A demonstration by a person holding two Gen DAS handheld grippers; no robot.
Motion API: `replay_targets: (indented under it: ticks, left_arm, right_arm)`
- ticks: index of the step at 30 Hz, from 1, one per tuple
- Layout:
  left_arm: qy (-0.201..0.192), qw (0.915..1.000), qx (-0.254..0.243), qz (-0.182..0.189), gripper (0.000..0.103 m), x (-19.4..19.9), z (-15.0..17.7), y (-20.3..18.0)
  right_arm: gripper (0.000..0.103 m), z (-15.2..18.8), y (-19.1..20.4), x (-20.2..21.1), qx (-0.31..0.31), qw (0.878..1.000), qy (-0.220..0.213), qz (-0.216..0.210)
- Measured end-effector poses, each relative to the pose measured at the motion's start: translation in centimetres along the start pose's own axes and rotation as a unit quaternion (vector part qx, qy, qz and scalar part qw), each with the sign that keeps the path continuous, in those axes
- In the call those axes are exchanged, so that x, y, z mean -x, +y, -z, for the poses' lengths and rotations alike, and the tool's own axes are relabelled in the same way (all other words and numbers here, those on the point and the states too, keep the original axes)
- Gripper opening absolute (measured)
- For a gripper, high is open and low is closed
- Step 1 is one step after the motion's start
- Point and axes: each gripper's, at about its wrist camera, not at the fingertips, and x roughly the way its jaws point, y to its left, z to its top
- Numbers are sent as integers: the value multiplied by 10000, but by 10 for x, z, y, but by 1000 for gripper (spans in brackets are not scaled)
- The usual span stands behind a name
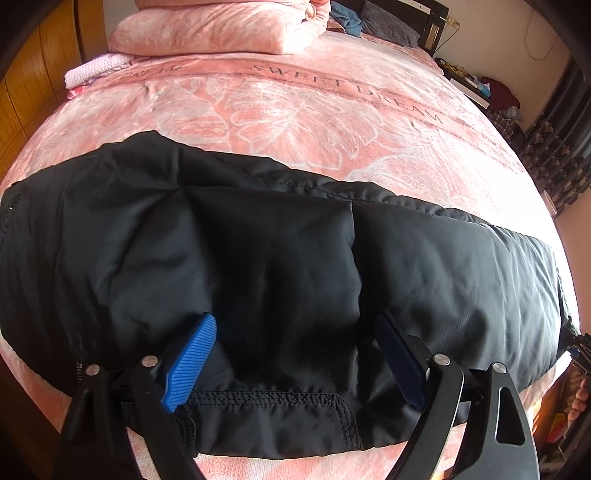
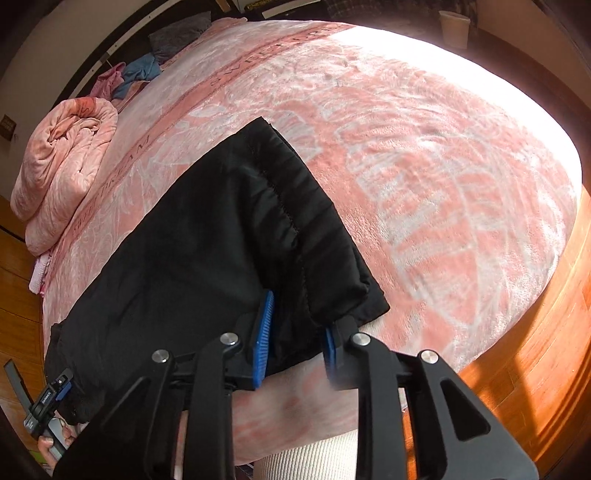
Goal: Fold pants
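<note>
Black pants (image 1: 280, 251) lie folded lengthwise across the near edge of a pink bed. In the left wrist view my left gripper (image 1: 295, 336) stands open over the cloth near the stitched hem (image 1: 273, 398), blue pads on either side of a raised fold. In the right wrist view the pants (image 2: 207, 236) run away to the left, the gathered waistband (image 2: 295, 221) nearest. My right gripper (image 2: 295, 325) has its blue pads either side of the waistband corner, partly closed around the cloth; a gap still shows. The left gripper shows at the far lower left (image 2: 51, 402).
A pink blanket (image 1: 332, 110) covers the bed. A rolled pink quilt (image 2: 62, 177) and pillows (image 1: 214, 33) lie at the head. Clothes (image 2: 136, 74) sit near the headboard. Wooden floor (image 2: 535, 350) lies beyond the bed edge. A nightstand with clutter (image 1: 476, 85) stands at the right.
</note>
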Motion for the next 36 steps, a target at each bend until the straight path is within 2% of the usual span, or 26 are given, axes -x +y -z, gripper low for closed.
replay_targets:
  ticks: [1,2,4,6,8,10,12,14,16,18,21,23,24,28,31,33,36]
  left_arm:
    - [2,10000,-1,1,89,0,0,0]
    - [6,10000,0,10,89,-1,-1,0]
    - [0,10000,30,64,89,0,-1,2]
    - [-16,9999,59,95,89,2,0,5]
    - [-36,9999,71,120,89,4,1,9]
    - [-63,9998,100,149,89,6,2,13]
    - [-98,9997,124,175,89,8,3,16]
    - [-122,9997,108,185,89,9,4,19]
    - [-148,9997,87,182,89,11,5,20]
    - [-173,9996,70,206,89,12,7,21]
    - [-225,9995,25,241,89,14,11,22]
    - [-233,9994,5,244,89,13,14,23]
    - [-239,9994,6,246,89,13,15,23]
    - [-245,9993,-96,275,92,12,16,20]
    - [-199,9992,-210,275,94,10,15,18]
    - [-150,9991,-285,288,94,10,14,18]
    - [-194,9992,-279,195,94,14,7,26]
  right_arm:
    - [27,0,2,1,56,10000,4,49]
    - [34,0,4,4,132,9998,-10,149]
    - [37,-2,8,12,229,9992,-104,317]
    - [49,-2,11,23,252,9967,-273,719]
    - [50,-5,17,36,466,9909,-560,1134]
    - [50,-9,22,46,625,9865,-767,1303]
    - [51,-15,35,52,847,9869,-858,1072]
    - [51,-21,58,51,1221,9872,-813,629]
    - [51,-28,93,44,1648,9843,-626,79]
    - [51,-35,132,30,2093,9760,-315,-520]
    - [53,-40,202,9,2823,9518,149,-1190]
    - [54,-38,254,-7,3385,9285,400,-1473]
    - [54,-35,280,-15,3660,9160,507,-1561]
    - [54,-9,380,-58,4616,8508,1345,-2122]
    - [50,17,436,-91,5013,8142,1862,-2260]
    - [46,34,461,-110,5140,7950,2203,-2350]
    - [44,56,482,-132,5343,7780,2399,-2274]
